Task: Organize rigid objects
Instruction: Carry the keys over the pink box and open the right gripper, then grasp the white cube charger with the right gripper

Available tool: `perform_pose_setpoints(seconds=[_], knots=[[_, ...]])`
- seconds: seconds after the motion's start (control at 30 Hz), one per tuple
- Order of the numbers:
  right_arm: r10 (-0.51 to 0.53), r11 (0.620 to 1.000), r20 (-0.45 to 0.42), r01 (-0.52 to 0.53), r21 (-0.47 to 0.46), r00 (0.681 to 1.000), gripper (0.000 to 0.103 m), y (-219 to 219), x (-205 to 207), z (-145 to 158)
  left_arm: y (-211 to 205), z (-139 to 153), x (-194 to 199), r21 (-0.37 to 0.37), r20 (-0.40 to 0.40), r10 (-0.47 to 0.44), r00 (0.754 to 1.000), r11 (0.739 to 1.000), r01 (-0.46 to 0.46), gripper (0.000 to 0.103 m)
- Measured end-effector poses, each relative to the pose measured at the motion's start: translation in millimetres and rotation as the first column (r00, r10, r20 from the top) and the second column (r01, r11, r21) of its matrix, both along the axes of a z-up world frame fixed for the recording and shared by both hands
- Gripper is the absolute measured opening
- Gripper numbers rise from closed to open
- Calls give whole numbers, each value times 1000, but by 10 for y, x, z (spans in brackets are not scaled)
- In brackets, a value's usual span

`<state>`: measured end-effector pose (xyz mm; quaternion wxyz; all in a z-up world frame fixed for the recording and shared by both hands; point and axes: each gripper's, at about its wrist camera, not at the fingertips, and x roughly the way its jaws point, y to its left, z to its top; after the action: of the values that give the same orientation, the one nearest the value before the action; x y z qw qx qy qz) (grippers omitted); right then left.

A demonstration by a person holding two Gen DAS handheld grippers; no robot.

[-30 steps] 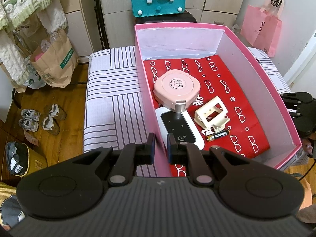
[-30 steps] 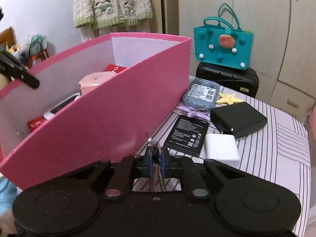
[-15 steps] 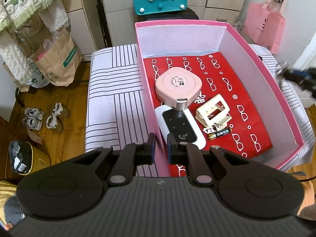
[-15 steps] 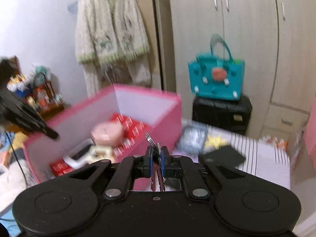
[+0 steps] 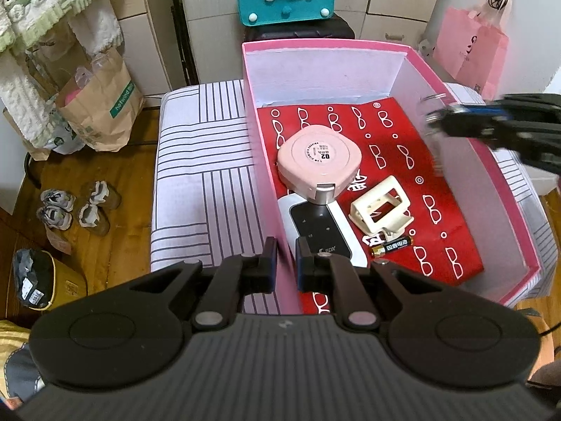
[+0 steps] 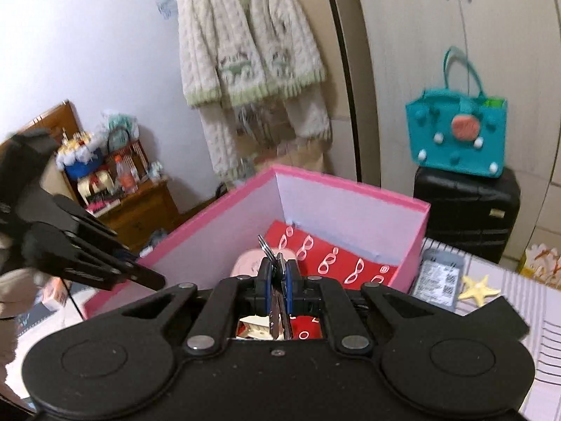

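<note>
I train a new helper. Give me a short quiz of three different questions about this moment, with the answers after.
1. True or false: the right gripper is empty.
2. Which part of the pink box does the left gripper clamp? A) the far wall B) the near left wall C) the floor
3. Fill the gap: inside the box, the AA battery lies just in front of the cream ______.

Key
1. False: it is shut on a bunch of keys, held above the box.
2. B: one finger is outside the wall and one inside.
3. Hair claw clip; the pink round case and the white and black device lie to its left.
</note>
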<state>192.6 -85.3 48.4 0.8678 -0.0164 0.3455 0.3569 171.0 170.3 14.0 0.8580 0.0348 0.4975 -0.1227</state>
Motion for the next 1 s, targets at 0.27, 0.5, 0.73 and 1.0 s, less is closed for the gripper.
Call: perform_pose_setpoints(seconds=[0.27, 0.5, 0.73, 1.0], knots=[[25, 968, -16, -28, -248, 1000, 9, 398, 288, -213, -79, 6, -30, 45, 11, -9, 1000, 999, 8, 9], [-42, 988, 49, 49, -146, 998, 11, 52, 105, 3, -178, 4, -81, 106, 36, -24, 999, 994, 21, 9], [-172, 979, 77, 179, -97, 982, 15, -491, -139, 104, -208, -19, -104, 132, 41, -26, 999, 991, 21, 10], [-282, 951, 16, 282, -127, 959, 46, -963, -219, -187, -227, -28, -107, 135, 33, -9, 999, 991, 5, 10]])
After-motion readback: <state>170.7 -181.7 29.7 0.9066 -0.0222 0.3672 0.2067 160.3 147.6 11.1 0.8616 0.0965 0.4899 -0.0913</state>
